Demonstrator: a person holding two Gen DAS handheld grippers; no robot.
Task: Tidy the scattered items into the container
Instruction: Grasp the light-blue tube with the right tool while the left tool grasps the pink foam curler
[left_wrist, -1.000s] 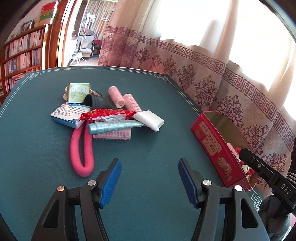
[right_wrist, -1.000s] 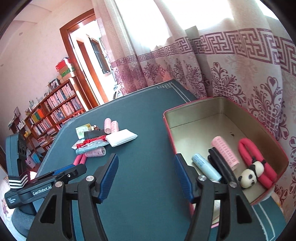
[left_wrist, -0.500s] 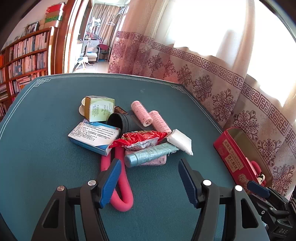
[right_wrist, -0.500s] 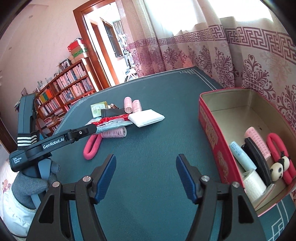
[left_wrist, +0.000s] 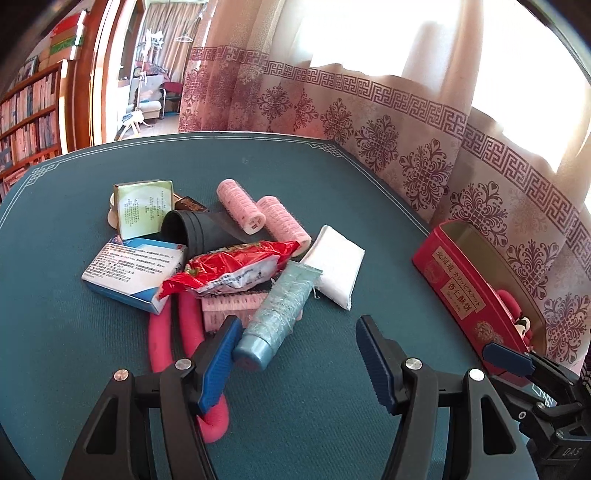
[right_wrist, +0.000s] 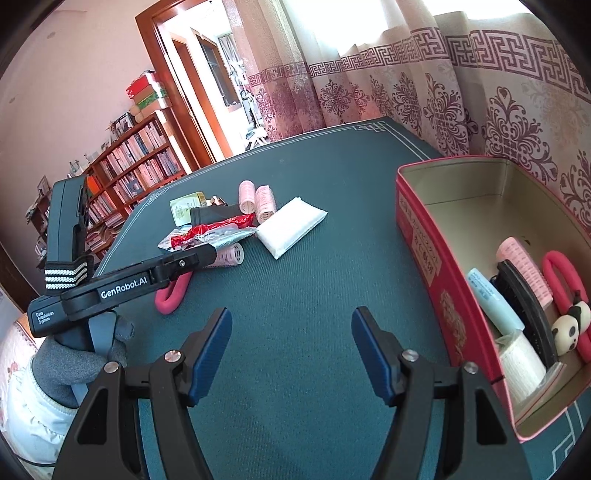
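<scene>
Left gripper (left_wrist: 295, 354): its two blue fingers are spread wide. They pinch nothing.
Blue tube (left_wrist: 275, 314): its cap end lies just beside the left blue finger. No pad presses on it.
Right gripper (right_wrist: 291, 350): its jaws have just been opening a bit. They are spread wide with only the green table (right_wrist: 314, 280) between them.
Pile: a red snack bag (left_wrist: 229, 267), pink rollers (left_wrist: 242, 208), a white packet (left_wrist: 338, 267), a blue and white box (left_wrist: 135, 271), a green box (left_wrist: 144, 208) and a bent pink foam stick (left_wrist: 160, 339) lie mixed up on the table.
Red tin (right_wrist: 439, 288): it sits open at the table's edge by the curtain, well apart from the pile. A panda toy (right_wrist: 569, 328), a roller and more are already inside.
What could go wrong: the tube is round and shiny, so I think it could slip or roll away if grabbed near the cap. The left finger could also catch the foam stick and drag the pile.
Hand pose: both grippers tip downward toward the table. A grey-gloved hand (right_wrist: 74, 354) holds the left one by its handle.
</scene>
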